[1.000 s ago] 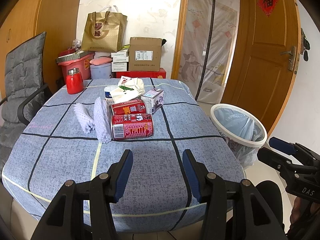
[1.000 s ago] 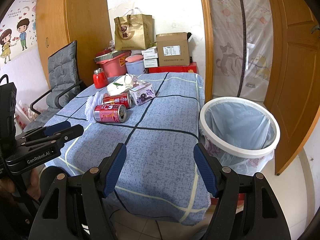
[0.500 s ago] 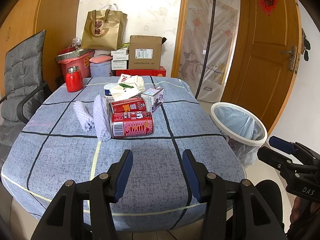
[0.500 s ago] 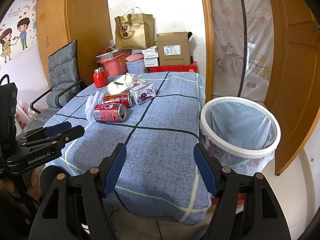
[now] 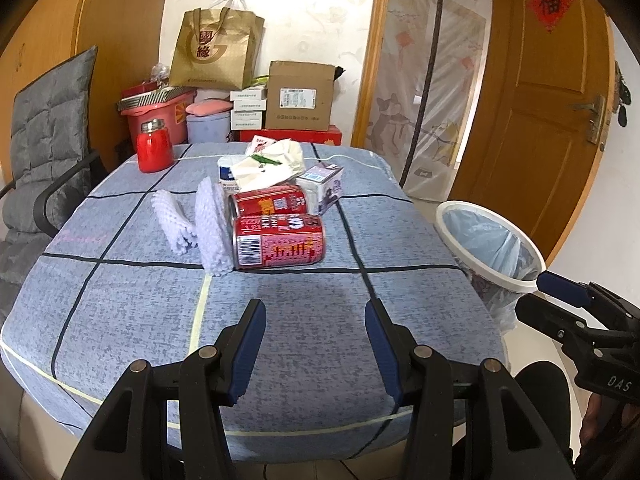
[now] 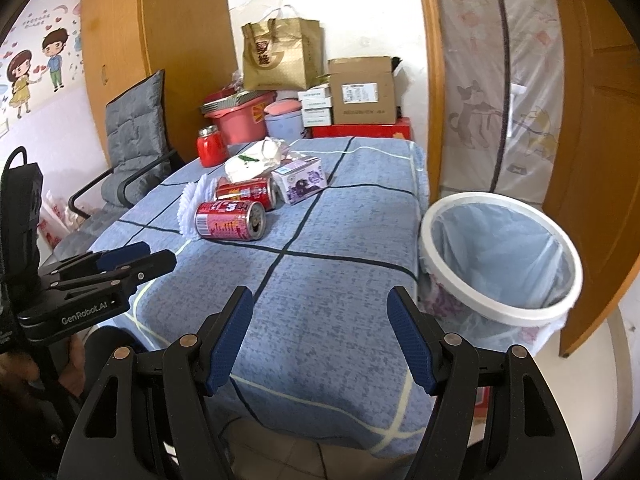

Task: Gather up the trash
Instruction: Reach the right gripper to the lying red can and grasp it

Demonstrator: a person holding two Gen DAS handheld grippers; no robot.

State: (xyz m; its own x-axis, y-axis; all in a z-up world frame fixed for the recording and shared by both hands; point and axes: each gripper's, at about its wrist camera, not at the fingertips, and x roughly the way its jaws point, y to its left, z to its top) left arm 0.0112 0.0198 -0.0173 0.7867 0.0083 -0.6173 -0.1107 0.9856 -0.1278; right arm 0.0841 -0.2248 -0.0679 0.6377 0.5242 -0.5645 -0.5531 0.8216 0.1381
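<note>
The white tub at the far side of the trash pile is mostly hidden behind the crumpled white wrapper, and the print on the two red cans is too small to read; the bottom of the trash bin is masked by its pale blue liner, and the person's hands behind both tools are cut off at the frame edges; the left gripper hangs over the near edge of the blue checked tablecloth, its blue-padded jaws spread wide and holding nothing, touching nothing; the right gripper sits to its right, likewise wide open and empty, above the cloth's near right corner; the nearer red can lies on its side mid-table, a second red can just behind it, white foam netting against their left, a small purple carton to the far right of them; the bin stands on the floor just right of the table; a red jar stands at the far left.
</note>
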